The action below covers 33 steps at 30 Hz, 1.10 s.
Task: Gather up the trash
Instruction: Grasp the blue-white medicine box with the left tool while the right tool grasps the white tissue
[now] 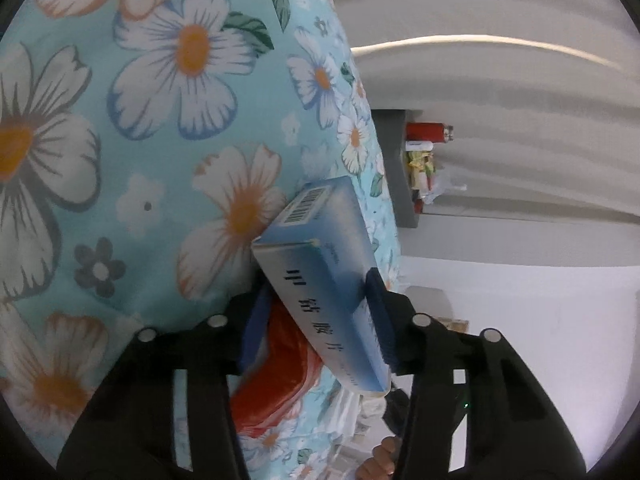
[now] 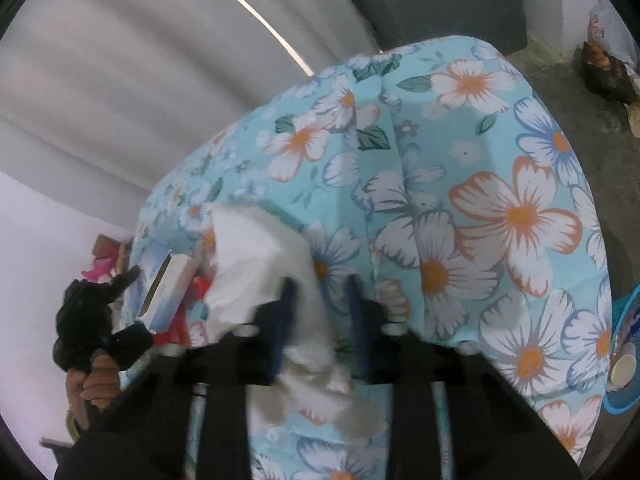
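A: Left tool [image 1: 316,316] status?

B: Clamped on the box [image 1: 320,280] — blue-and-white carton, barcode on the far end, dark print down the long face. Blue pads [image 1: 380,312] press on both sides of it. Box sits tilted, far end up and left against the cloth [image 1: 140,152].

A: Cloth?

B: Light-blue floral sheet covering the tabletop. White and orange flowers all over.

A: Anything under the box?

B: A red wrapper [image 1: 276,376], crumpled, lying on the cloth just below and behind the box. Can't tell whether they touch.

A: Right tool [image 2: 320,320]?

B: Nearly together, closed on a tissue [image 2: 264,264] — white, crumpled, blurred. It bulges up and left of the fingers and hangs down below them as well.

A: Both tools in the right view?

B: Yes. Left tool shows at the left edge with the box in it, a hand [image 2: 94,380] gripping the handle below. Red wrapper right next to it.

A: Other stuff around?

B: A grey shelf [image 1: 400,168] past the tabletop edge with a red can [image 1: 428,132] and some packets. A blue bin [image 2: 624,360] at the right edge of the right view, low beside the tabletop, a paper cup [image 2: 624,364] inside. Bare concrete floor [image 2: 580,92] beyond.
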### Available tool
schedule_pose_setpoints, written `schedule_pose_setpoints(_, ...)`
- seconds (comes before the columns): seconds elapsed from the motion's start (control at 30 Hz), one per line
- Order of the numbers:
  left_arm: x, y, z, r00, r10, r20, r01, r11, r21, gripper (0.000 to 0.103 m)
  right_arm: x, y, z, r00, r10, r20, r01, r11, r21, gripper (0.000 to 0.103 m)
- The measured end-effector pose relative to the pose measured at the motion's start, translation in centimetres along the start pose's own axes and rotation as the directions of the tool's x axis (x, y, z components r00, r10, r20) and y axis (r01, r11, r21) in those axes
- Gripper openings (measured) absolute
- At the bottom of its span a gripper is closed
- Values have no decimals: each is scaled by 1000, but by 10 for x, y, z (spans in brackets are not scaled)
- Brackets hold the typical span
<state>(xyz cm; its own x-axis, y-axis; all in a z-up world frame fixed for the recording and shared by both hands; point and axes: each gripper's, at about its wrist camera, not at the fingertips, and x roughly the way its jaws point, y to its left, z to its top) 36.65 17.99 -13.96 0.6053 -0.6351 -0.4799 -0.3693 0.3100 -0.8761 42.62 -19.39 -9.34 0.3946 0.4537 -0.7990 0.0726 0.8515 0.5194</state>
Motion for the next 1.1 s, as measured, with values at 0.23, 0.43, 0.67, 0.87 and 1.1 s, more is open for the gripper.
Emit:
schedule_pose_setpoints(0.23, -12, 1, -2, 999, -49, 9, 49, 999, 21, 32, -29, 10, -11, 997, -3, 73, 7, 998, -58, 5)
schedule_pose_setpoints(0.43, -41, -17, -20, 995, -95, 18, 92, 989, 116, 29, -68, 24, -23, 990, 15, 141, -1, 995, -103, 5)
schedule_pose_setpoints(0.67, -100, -69, -79, 997, -65, 42, 39, 893, 449, 29, -132, 34, -61, 974, 88, 207, -57, 987, -149, 5)
schedule_pose_setpoints(0.87, -152, -104, -168, 982, 83, 170, -185, 600, 778, 29, -188, 34, -113, 956, 133, 261, -84, 978, -191, 5)
schedule_pose_setpoints(1.1, -161, -91, -280, 895, 252, 367, -395, 70, 916, 30, -195, 13, -186, 970, 87, 229, -51, 986, -157, 5)
